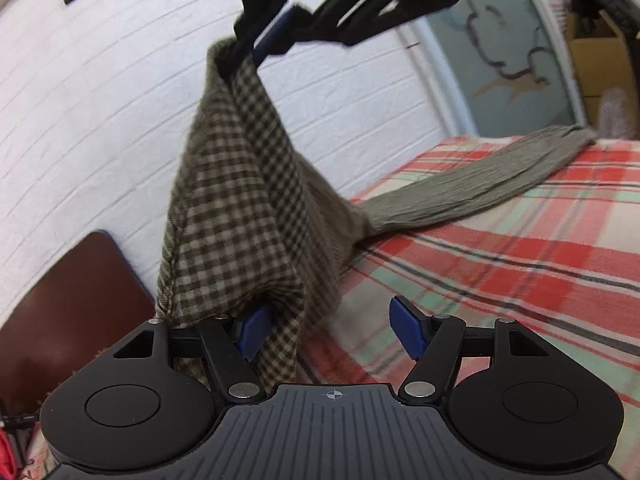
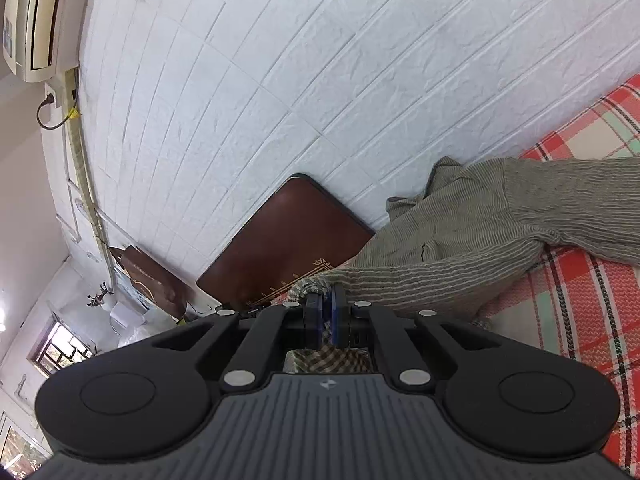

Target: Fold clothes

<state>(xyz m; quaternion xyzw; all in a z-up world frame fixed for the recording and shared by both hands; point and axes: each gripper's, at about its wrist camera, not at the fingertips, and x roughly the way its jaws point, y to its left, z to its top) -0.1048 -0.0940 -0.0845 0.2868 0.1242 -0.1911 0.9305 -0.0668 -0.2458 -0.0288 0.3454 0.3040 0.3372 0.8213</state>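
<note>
The right gripper [image 2: 327,316], at lower centre of its view, pinches the checked garment [image 1: 232,208] between pressed-together pads. We see the left gripper [image 1: 332,326] spread wide, cloth draped over one pad, above the plaid bedspread [image 1: 500,264].

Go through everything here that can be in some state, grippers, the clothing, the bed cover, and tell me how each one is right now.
Left gripper: open, checked cloth draped over one finger, not clamped.
Right gripper: shut on the garment's checked edge.
Garment: unfolded, one end lifted and hanging, the ribbed sleeve trailing on the bed.
Plaid blanket: spread flat on the bed, under the garment.
Air conditioner plug: plugged into the wall socket.
</note>
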